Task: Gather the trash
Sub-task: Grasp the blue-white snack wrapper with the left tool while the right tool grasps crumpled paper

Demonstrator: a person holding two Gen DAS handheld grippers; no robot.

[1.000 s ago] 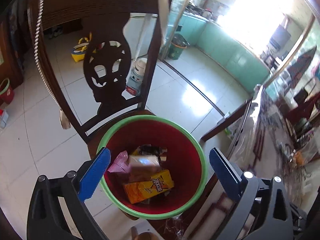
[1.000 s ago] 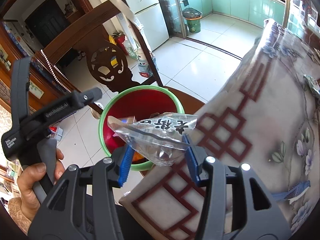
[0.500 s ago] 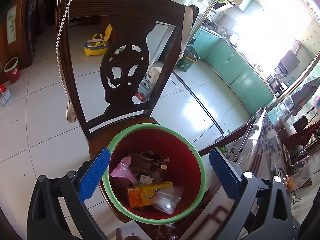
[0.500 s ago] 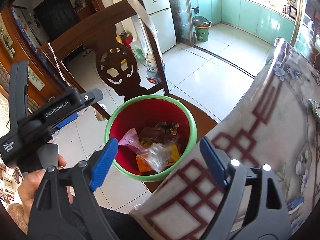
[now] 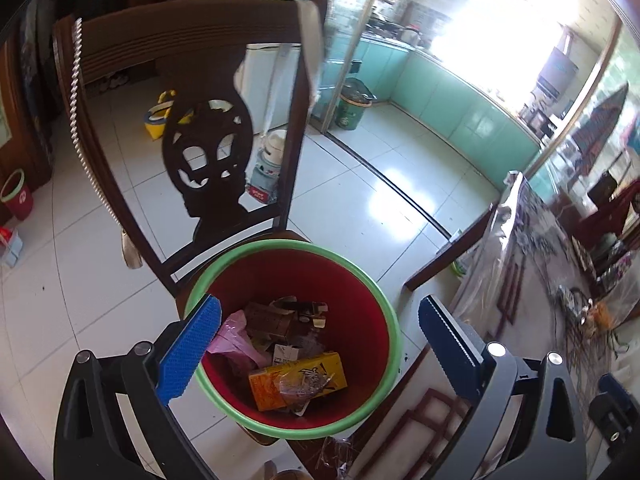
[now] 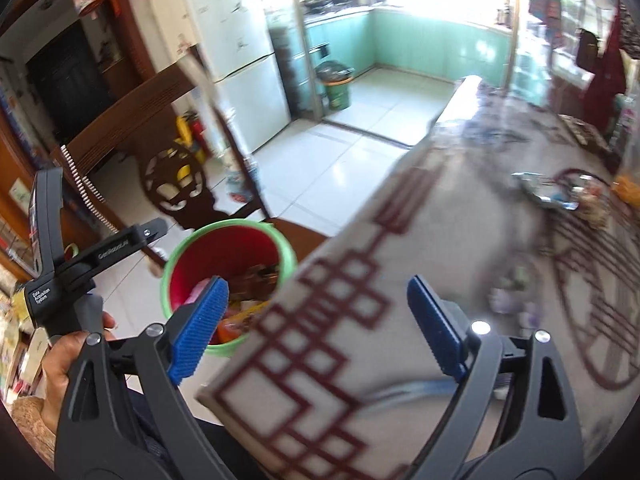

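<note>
A red bin with a green rim (image 5: 352,272) stands on a dark wooden chair seat; it also shows in the right wrist view (image 6: 224,252). Inside lie an orange box (image 5: 272,384), a clear plastic bag (image 5: 306,386), a pink wrapper (image 5: 236,340) and brown scraps. My left gripper (image 5: 316,348) is open and empty just above the bin. My right gripper (image 6: 316,328) is open and empty over the table edge, right of the bin. A silvery wrapper (image 6: 548,192) lies further along the table.
The carved chair back (image 5: 208,152) rises behind the bin. The patterned tablecloth (image 6: 400,280) covers the table at the right, with clutter (image 5: 580,312) at its far end. A tiled floor, a small red bucket (image 5: 16,196) and a green kitchen bin (image 5: 352,108) lie beyond.
My right gripper opened and let the clear plastic bag fall into the bin. It then swung right over the table. The left gripper stayed open above the bin.
</note>
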